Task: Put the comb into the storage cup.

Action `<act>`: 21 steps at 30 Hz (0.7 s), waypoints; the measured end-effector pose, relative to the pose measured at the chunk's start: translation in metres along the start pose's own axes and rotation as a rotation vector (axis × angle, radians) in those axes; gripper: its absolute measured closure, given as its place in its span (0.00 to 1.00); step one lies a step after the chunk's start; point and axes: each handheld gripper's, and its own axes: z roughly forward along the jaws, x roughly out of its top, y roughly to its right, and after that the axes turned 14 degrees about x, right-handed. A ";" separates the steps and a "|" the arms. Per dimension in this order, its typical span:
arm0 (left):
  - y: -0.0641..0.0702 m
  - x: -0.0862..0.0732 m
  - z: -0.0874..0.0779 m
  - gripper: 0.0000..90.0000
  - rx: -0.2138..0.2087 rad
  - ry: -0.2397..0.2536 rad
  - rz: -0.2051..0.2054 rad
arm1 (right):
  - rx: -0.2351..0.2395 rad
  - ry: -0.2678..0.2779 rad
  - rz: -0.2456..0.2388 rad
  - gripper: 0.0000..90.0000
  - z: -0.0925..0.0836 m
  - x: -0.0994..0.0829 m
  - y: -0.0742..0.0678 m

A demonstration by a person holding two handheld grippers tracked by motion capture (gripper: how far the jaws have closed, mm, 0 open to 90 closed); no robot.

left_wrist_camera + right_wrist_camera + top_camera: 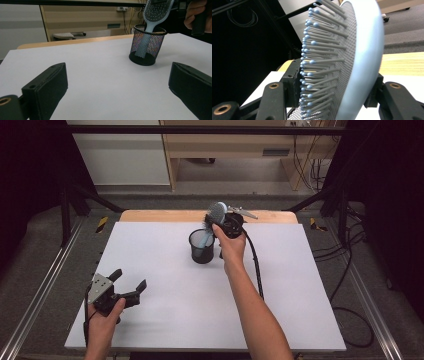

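hairbrush clamped over the mesh cup

bristles of the pale blue hairbrush crowd the right gripper view, their ball tips pressed against one black jaw while the smooth back of the brush head rests against the other, so the right gripper is closed on the brush head. from the high view that gripper sits just beyond the black mesh cup, held by the person's right hand, its cable trailing back along the forearm. below the gripper the brush handle slants down into the cup; the left gripper view shows the handle inside the mesh wall of the cup, with the head rising above the rim.

the left gripper hovers low near the front left of the white table, well apart from the cup, its jaws spread wide with nothing between them. ahead of those jaws, and off to their right, stands the cup, upright on the table.
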 end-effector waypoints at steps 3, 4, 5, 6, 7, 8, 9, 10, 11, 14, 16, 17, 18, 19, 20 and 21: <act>0.000 0.000 0.000 0.03 0.000 0.000 0.000 | -0.001 -0.003 0.001 0.49 0.000 0.000 0.001; 0.000 0.000 0.000 0.03 0.000 0.000 0.000 | -0.002 -0.004 0.000 0.49 -0.001 0.000 0.001; 0.000 0.000 0.000 0.03 0.000 0.000 0.000 | -0.003 -0.005 -0.003 0.49 -0.001 0.000 0.001; 0.000 0.000 0.000 0.03 0.000 0.000 -0.001 | -0.005 -0.006 -0.002 0.48 -0.001 0.000 0.001; 0.000 0.000 0.000 0.03 0.000 0.000 0.000 | -0.006 -0.007 -0.002 0.48 -0.001 0.000 0.002; 0.000 0.000 0.000 0.03 0.000 0.000 -0.001 | -0.005 -0.006 0.002 0.47 -0.001 0.000 0.002; 0.000 0.000 0.000 0.03 -0.001 0.001 -0.001 | -0.007 -0.007 0.004 0.46 -0.001 0.000 0.002; 0.000 0.000 0.000 0.03 0.000 0.000 -0.001 | -0.008 -0.008 0.007 0.46 -0.001 0.000 0.002; 0.000 0.000 0.000 0.03 0.000 0.000 -0.001 | -0.007 -0.009 0.009 0.44 -0.002 0.000 0.003; 0.000 0.000 0.000 0.03 0.000 0.000 0.000 | -0.005 -0.016 0.015 0.40 -0.002 0.000 0.003; 0.000 0.000 0.000 0.03 0.000 0.001 0.000 | -0.004 -0.023 0.011 0.36 -0.001 -0.001 0.003; 0.000 0.000 0.000 0.03 0.000 0.001 -0.001 | -0.004 -0.027 0.012 0.33 -0.001 -0.001 0.002; 0.000 0.000 0.000 0.03 0.000 0.001 -0.001 | -0.004 -0.035 0.011 0.31 -0.001 -0.001 0.002; 0.000 0.000 0.000 0.03 0.000 0.001 -0.001 | -0.006 -0.043 0.008 0.28 -0.001 -0.001 0.002; 0.000 0.000 0.000 0.03 0.000 0.001 -0.002 | -0.007 -0.048 0.007 0.25 0.000 -0.001 0.001; 0.000 0.000 0.000 0.03 0.001 0.001 -0.002 | -0.007 -0.052 0.000 0.23 0.000 -0.001 0.000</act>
